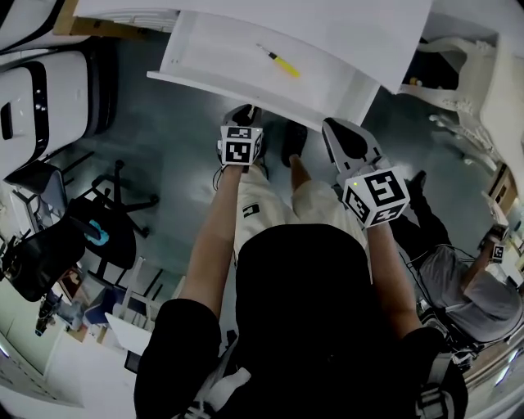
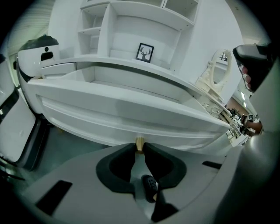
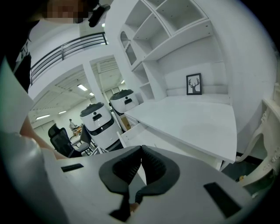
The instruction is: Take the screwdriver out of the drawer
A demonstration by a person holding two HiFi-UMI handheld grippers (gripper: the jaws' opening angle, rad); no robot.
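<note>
A yellow-handled screwdriver [image 1: 281,62] lies inside the pulled-out white drawer [image 1: 214,51] of the white desk [image 1: 327,20]. My left gripper [image 1: 244,111] is at the drawer's front panel [image 2: 131,114]. In the left gripper view its jaws [image 2: 139,147] are closed on the small brass knob [image 2: 139,141] under that panel. My right gripper [image 1: 339,129] hangs just below the drawer's right front corner, apart from it. Its pads [image 3: 141,152] meet with nothing between them. The screwdriver shows in neither gripper view.
White machines [image 1: 37,102] stand at the left and a black office chair [image 1: 94,229] is behind them. A seated person [image 1: 467,286] is at the right, near an ornate white chair [image 1: 471,61]. Shelves with a framed deer picture [image 2: 145,52] rise above the desk.
</note>
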